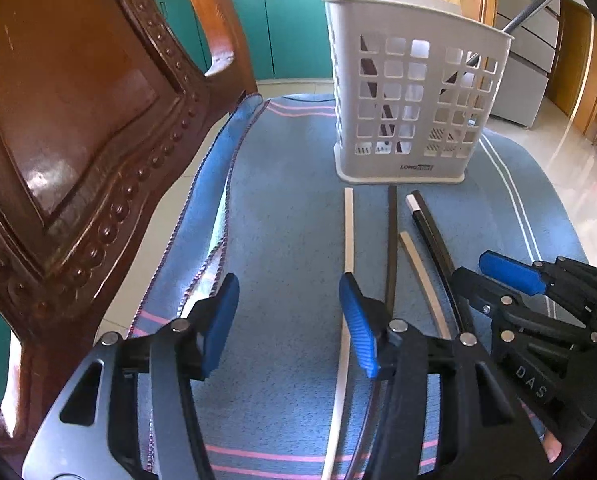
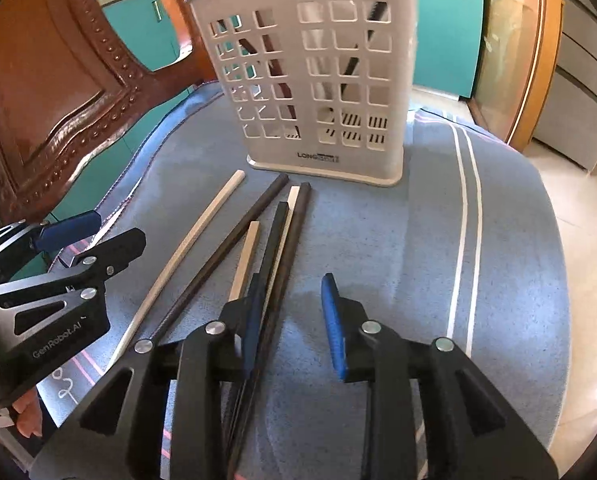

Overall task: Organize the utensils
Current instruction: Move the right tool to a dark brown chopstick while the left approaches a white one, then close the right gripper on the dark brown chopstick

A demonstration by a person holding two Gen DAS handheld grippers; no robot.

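Nearest the lens in the left wrist view, the left gripper point(image 1: 288, 320) tilts downward over the blue striped cloth point(image 1: 290, 208), its blue-padded jaws spread wide with only bare cloth between them; its right pad sits just beside the near stretch of a long white chopstick point(image 1: 348, 236), and whether it touches cannot be told. In the right wrist view, the right gripper point(image 2: 294, 320) is likewise pitched down at the cloth, jaws parted and nothing pinched; its left pad lies against or just over the near ends of the dark chopsticks point(image 2: 282, 248), contact unclear. A fingertip point(image 2: 26, 412) of the person shows under the left tool's body at the lower left of that view. The two tools hang side by side, both on the near side of the white utensil basket point(image 1: 414, 92) and pointing toward it. Between the grippers and the basket, loose chopsticks lie fanned on the cloth, their far tips stopping just short of the basket's base: white ones, among them a shorter-looking one point(image 2: 246, 256), and dark ones, one dark brown point(image 2: 226, 248). The basket stands upright on the cloth, dark sticks already leaning inside it behind its perforated wall. Left of the basket rises a carved wooden chair back point(image 1: 78, 128), and beyond the basket run teal cabinets point(image 1: 286, 24).
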